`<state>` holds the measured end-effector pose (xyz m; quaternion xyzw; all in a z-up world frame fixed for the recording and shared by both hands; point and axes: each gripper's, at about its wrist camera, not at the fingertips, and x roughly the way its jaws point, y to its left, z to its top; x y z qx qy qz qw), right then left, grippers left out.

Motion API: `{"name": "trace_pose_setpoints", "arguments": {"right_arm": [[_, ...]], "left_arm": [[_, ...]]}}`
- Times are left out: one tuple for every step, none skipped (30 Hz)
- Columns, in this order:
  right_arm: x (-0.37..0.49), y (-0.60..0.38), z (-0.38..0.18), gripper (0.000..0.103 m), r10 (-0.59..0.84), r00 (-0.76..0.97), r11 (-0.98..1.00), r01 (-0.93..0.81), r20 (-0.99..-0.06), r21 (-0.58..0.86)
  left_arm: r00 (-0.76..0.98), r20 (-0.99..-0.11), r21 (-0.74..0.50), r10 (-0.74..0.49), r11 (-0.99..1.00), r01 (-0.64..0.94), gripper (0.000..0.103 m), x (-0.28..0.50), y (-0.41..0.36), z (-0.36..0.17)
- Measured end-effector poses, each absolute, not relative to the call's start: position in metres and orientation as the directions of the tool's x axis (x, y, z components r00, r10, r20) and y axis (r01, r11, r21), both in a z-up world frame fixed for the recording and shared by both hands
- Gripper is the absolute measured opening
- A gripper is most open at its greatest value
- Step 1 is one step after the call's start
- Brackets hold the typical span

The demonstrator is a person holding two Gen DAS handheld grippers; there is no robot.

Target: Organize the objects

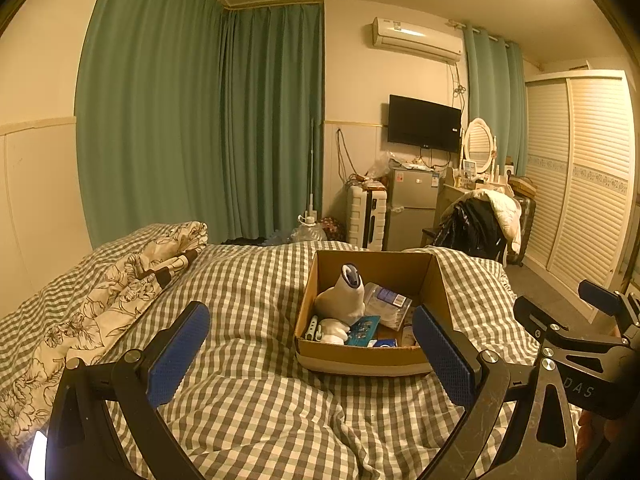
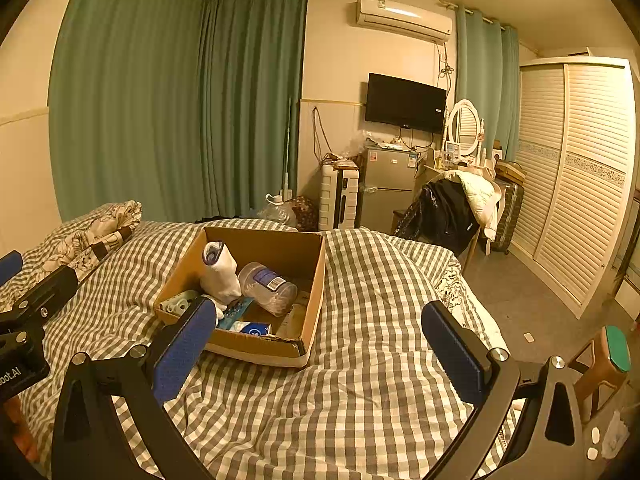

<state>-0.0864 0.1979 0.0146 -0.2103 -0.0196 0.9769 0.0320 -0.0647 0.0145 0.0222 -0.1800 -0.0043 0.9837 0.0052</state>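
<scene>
I have both tongs hanging above the bed (image 1: 260, 280), each spread wide with nothing between the blue pads. The left tongs (image 1: 312, 356) point at the bare checked cover just left of the cardboard box (image 1: 360, 358); the right tongs (image 2: 320, 348) sit to the right of that box, with their left pad overlapping its near corner in the right wrist view.

The things I am sorting are all in the box, which rests on the cover near the middle of the bed. A white sock-like bundle (image 2: 220, 276) stands at the left, a clear plastic jar (image 2: 266, 288) lies on its side against it, and a teal card (image 1: 362, 330) and a small blue-and-white packet (image 2: 254, 328) lie flat near the front wall. Something pale and ringed sits in the front left corner; I cannot tell what it is.

My worries from here: the box stands on soft, rumpled bedding, so any push on a wall would likely tip or slide it rather than meet resistance. The jar looks smooth and round, and I expect it to roll or squirt out of a pinch across its body. The items are crowded and touching, so reaching for one probably drags its neighbour. The two tongs are also near each other, and crossing over the box could knock them together.
</scene>
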Motion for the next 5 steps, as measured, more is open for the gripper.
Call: {"name": "trace_pose_setpoints", "arguments": {"right_arm": [[-0.0862,0.1979,0.0142,0.103,0.071,-0.909,-0.997,-0.054,-0.410,-0.052],[-0.0860,0.1980,0.0137,0.103,0.070,-0.909,-0.997,-0.053,-0.411,-0.052],[-0.0861,0.1980,0.0138,0.103,0.070,-0.909,-0.997,-0.053,-0.411,-0.052],[-0.0863,0.1978,0.0132,0.103,0.069,-0.908,-0.997,-0.052,-0.412,-0.052],[-0.0872,0.1977,0.0127,0.103,0.070,-0.908,-0.997,-0.052,-0.413,-0.053]], "left_arm": [[-0.935,-0.354,-0.011,0.011,-1.000,-0.007,0.103,-0.0644,0.0144,0.0216],[-0.935,-0.354,-0.013,0.012,-1.000,-0.007,0.103,-0.0636,0.0143,0.0215],[-0.935,-0.354,-0.013,0.012,-1.000,-0.008,0.103,-0.0639,0.0143,0.0211],[-0.935,-0.353,-0.011,0.010,-1.000,-0.006,0.103,-0.0639,0.0144,0.0211],[-0.936,-0.353,-0.010,0.008,-1.000,-0.005,0.103,-0.0640,0.0143,0.0211]]}}
